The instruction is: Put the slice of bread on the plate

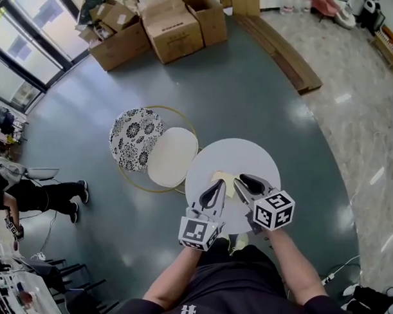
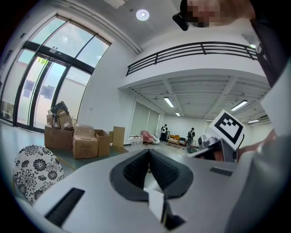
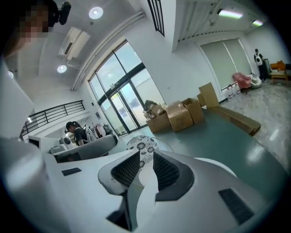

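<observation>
- Jaws of left gripper are pressed together at the tips, with nothing between them.
- Jaws of right gripper stand a little apart. The gap holds nothing, and the patterned chair shows through it.
- Both gripper views look out across the room rather than down, so neither shows the bread.
- In the head view both grippers (left, right) are held over the near part of the round white table.
- Bread is a pale yellow slice lying flat on the white top, between and just past the two sets of tips. Neither gripper holds it.
- Plate: I cannot pick out a separate rim. It may be white on white under the slice, or hidden by the grippers.
- Progress (my judgement): with both grippers empty and the slice lying free, the task is either done or not yet started. If a plate is under the slice, nothing is left to do. If not, the grasp, carry and release all remain.
</observation>
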A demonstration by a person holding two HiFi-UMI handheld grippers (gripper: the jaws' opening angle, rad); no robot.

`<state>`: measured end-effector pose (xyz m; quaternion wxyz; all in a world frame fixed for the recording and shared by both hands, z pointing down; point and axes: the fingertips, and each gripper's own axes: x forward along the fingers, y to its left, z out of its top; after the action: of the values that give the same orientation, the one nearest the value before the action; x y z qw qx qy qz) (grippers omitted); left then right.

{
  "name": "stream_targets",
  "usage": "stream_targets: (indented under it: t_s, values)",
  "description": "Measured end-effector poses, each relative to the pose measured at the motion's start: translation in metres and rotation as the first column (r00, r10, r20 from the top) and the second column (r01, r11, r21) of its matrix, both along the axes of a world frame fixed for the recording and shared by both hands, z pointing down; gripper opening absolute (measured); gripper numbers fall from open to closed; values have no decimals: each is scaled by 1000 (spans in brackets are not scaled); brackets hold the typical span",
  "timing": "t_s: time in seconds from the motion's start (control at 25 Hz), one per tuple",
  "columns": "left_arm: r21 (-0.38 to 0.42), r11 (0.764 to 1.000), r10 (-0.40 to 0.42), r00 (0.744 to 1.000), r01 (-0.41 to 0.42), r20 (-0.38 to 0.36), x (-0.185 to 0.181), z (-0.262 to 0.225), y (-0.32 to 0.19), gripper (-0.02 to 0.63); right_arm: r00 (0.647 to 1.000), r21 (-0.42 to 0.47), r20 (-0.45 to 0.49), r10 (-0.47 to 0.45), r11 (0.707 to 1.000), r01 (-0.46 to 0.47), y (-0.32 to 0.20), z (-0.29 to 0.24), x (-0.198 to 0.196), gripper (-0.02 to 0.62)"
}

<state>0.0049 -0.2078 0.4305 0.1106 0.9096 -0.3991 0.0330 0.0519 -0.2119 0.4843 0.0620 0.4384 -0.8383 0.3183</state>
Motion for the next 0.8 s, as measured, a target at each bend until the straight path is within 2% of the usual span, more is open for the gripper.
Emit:
stream_targets:
  t_s: [0.32, 0.44, 0.8]
  values:
    - [48, 998, 29, 999, -28, -14, 33, -62, 31, 6, 1000, 153, -6, 19, 988, -18, 22, -83, 27, 64]
    - [77, 996, 43, 999, -42, -13, 45, -82, 41, 6, 1000, 208, -7, 30, 978, -28, 29, -108, 37, 30]
    - [131, 990, 53, 999, -51, -9, 72, -118, 69, 6, 999, 300, -23, 25, 954, -17, 61, -149, 57, 8]
